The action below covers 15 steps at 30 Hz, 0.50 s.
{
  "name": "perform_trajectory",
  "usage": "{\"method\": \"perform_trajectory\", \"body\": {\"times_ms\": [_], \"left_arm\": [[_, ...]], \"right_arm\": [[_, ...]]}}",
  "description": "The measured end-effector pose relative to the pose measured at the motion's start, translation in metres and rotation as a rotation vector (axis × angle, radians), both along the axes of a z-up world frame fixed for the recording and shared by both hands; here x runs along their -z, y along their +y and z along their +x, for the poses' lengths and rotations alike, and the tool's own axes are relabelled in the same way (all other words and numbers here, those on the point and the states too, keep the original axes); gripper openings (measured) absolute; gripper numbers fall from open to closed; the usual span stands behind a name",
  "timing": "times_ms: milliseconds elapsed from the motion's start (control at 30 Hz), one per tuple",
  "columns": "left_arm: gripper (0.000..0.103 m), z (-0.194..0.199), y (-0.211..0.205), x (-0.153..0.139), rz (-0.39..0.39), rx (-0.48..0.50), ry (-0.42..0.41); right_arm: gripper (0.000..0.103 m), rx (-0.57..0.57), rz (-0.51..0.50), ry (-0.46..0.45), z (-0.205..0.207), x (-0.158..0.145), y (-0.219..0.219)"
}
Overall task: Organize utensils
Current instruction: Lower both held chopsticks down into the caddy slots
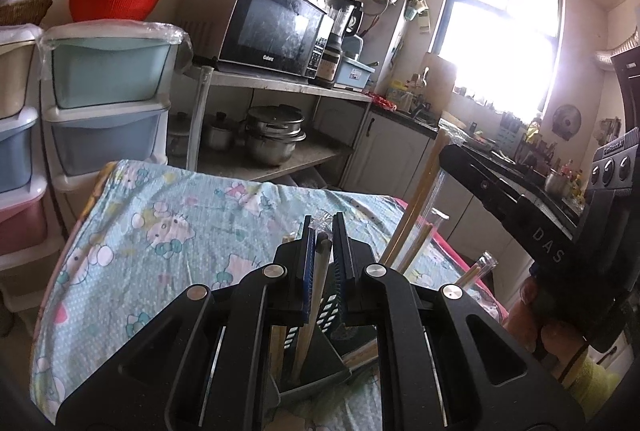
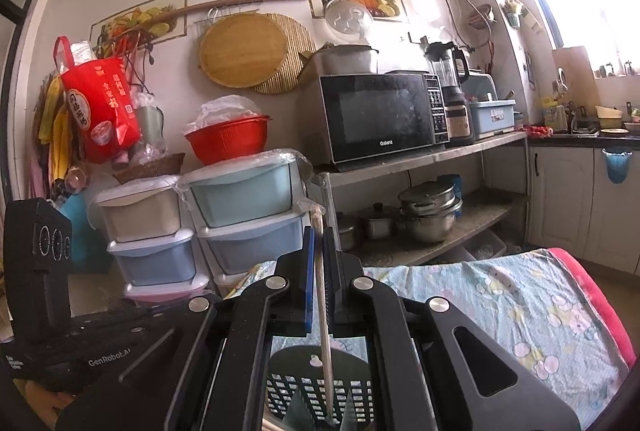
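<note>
My left gripper (image 1: 323, 231) is shut on a plastic-wrapped pair of chopsticks (image 1: 318, 283), held upright over a black perforated utensil holder (image 1: 332, 311) on the table. More wrapped chopsticks (image 1: 416, 215) stand in the holder to the right. My right gripper (image 2: 319, 237) is shut on another wrapped pair of chopsticks (image 2: 323, 311), its lower end inside the black holder (image 2: 316, 387). The right gripper's body (image 1: 532, 227) shows at the right of the left wrist view. The left gripper's body (image 2: 44, 271) shows at the left of the right wrist view.
The table wears a light blue cartoon-print cloth (image 1: 160, 231) with a pink edge (image 2: 600, 311). Behind stand stacked plastic drawers (image 2: 244, 215), a red bowl (image 2: 228, 139), a metal shelf with a microwave (image 2: 380, 115) and pots (image 2: 428, 215).
</note>
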<state>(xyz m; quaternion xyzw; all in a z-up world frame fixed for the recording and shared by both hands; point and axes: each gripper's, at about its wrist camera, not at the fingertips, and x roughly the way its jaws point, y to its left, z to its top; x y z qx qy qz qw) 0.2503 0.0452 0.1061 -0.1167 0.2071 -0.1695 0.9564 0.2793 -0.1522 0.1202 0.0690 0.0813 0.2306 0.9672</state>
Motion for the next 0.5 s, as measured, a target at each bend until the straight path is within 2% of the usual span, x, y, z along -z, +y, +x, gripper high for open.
{"method": "perform_trajectory", "body": {"times_ms": [500], "left_arm": [[0.006, -0.002, -0.001, 0.008, -0.003, -0.012, 0.028]], "right_arm": [[0.008, 0.033, 0.023, 0.091, -0.001, 0.024, -0.014]]}}
